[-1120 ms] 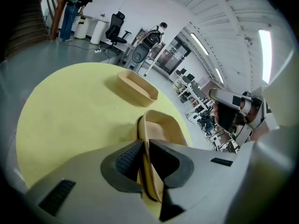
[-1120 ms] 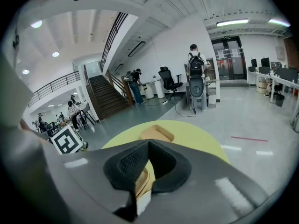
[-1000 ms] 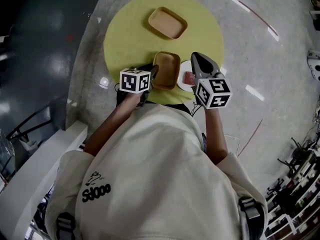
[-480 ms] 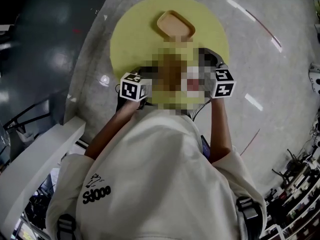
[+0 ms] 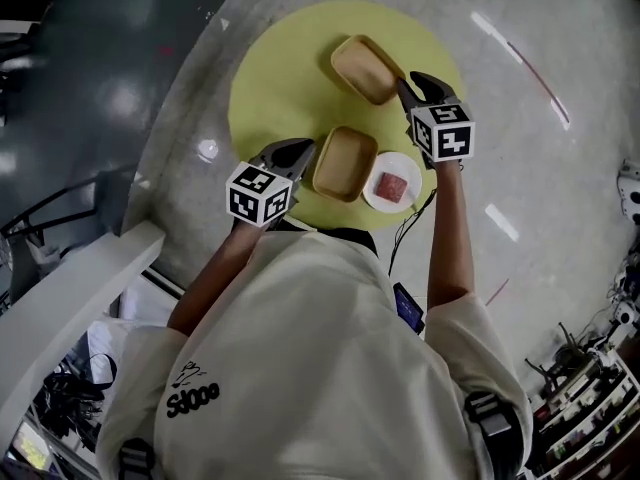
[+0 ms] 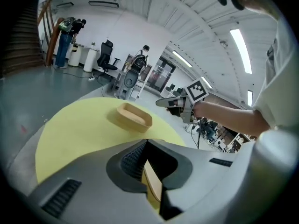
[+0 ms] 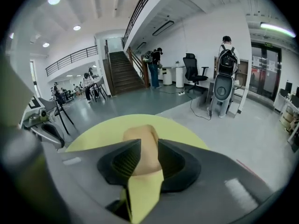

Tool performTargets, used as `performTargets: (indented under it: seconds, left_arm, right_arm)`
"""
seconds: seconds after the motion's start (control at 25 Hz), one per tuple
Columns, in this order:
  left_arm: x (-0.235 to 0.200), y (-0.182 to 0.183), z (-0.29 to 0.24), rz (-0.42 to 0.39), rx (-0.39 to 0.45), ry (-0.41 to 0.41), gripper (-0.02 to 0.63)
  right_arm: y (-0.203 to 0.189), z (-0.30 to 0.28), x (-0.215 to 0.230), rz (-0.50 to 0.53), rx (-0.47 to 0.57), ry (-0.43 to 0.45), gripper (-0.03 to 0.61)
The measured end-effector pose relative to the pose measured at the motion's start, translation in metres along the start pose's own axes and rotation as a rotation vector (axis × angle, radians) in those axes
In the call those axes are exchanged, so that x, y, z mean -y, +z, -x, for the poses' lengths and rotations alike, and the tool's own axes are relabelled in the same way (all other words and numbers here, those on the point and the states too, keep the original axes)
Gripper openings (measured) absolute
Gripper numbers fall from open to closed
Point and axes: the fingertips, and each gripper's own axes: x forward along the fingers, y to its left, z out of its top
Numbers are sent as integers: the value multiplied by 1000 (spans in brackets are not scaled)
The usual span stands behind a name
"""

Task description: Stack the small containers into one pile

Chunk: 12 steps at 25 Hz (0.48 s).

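Observation:
Two tan rectangular containers lie on a round yellow mat [image 5: 275, 78]. My left gripper [image 5: 303, 150] is shut on the left rim of the near container [image 5: 345, 163]; a thin tan edge [image 6: 153, 183] shows between its closed jaws [image 6: 147, 143]. The far container [image 5: 365, 68] sits toward the mat's back, and the left gripper view shows it as well [image 6: 134, 117]. My right gripper [image 5: 408, 83] is at that container's right end, jaws opening. In the right gripper view the far container [image 7: 142, 153] lies in the gap between the jaws [image 7: 148, 146], the pads clear of it.
A small white plate [image 5: 377, 197] with a red piece on it sits at the mat's near right edge, next to the near container. Grey speckled surface [image 5: 500, 148] surrounds the mat. People, office chairs and a staircase stand far behind.
My right gripper moved from beside the white plate forward to the far container and opened. My left gripper closed on the near container's rim.

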Motion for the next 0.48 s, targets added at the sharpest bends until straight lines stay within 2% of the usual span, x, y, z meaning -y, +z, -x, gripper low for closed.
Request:
performTargets:
  seconds: [0.16,0.48]
  left_arm:
    - [-6,7,9,29,49,28,5]
    - [-25,-12,24,51,35,102,5]
  right_arm:
    - [-14,-27,11,11,-66,8,127]
    - [-30,-74,37,7,-118,-32,127]
